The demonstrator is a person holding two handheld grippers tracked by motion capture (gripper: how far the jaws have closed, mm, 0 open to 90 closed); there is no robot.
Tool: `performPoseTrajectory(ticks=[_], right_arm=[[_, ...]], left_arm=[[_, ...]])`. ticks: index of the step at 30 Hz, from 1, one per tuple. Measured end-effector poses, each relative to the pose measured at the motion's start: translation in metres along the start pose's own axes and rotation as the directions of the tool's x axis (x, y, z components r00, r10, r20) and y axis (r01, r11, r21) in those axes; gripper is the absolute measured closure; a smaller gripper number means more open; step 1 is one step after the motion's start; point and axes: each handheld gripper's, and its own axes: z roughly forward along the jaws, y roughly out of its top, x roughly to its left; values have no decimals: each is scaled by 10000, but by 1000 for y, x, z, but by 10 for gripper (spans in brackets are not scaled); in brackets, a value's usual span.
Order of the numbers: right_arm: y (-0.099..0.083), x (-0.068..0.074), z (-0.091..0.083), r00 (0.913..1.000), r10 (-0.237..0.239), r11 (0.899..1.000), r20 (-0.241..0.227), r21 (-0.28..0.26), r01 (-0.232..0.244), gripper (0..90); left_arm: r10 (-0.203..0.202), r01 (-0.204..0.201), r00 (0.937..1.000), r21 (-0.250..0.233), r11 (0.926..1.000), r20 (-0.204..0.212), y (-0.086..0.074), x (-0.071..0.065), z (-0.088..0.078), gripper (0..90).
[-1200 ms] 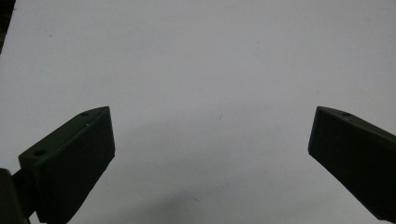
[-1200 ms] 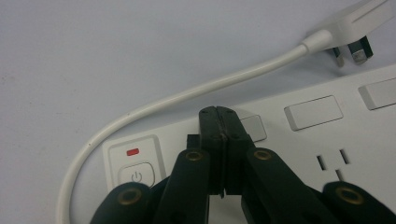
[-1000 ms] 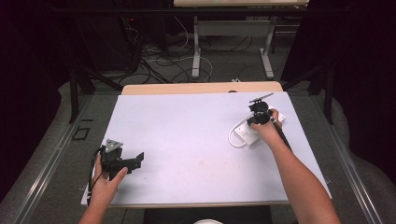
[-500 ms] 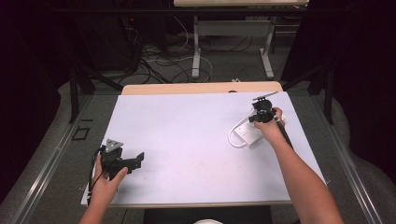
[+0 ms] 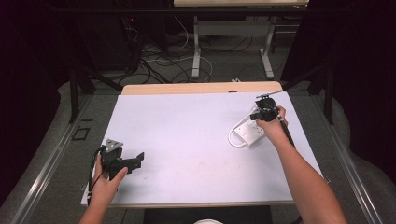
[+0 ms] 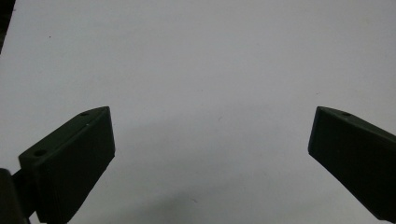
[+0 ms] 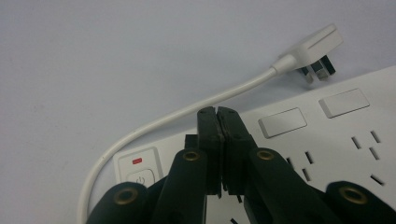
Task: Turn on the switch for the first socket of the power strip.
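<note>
My left gripper (image 5: pixel 135 161) rests low at the near left corner of the pale, matte white table top (image 5: pixel 187 135), its two black jaws spread wide apart over bare surface with nothing between them. Well across the table to the right lies the flat white plastic power strip (image 5: pixel 250 134), its white cable (image 7: pixel 187 114) looping round to a white plug (image 7: pixel 313 49) that lies just beside the strip's far edge. My right gripper (image 7: pixel 218 114) hangs directly above the strip with its jaws pressed together on nothing, tips near the power button with the small red mark (image 7: pixel 138 171).
</note>
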Motion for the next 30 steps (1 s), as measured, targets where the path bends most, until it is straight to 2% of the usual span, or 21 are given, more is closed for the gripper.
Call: performPoseTrajectory(ticks=[16, 19, 30], right_arm=[[0, 6, -21, 9990, -206, 9984, -400, -536, 185, 873], [-1, 8, -25, 9981, -447, 9974, -419, -588, 422, 871], [-8, 20, -42, 9937, -873, 9938, -696, -748, 821, 861]], left_arm=[[12, -12, 10000, -18, 10000, -9, 0, 0, 0, 3], [2, -2, 10000, -19, 10000, -7, 0, 0, 0, 3], [8, -8, 10000, -28, 10000, -8, 0, 0, 0, 3]])
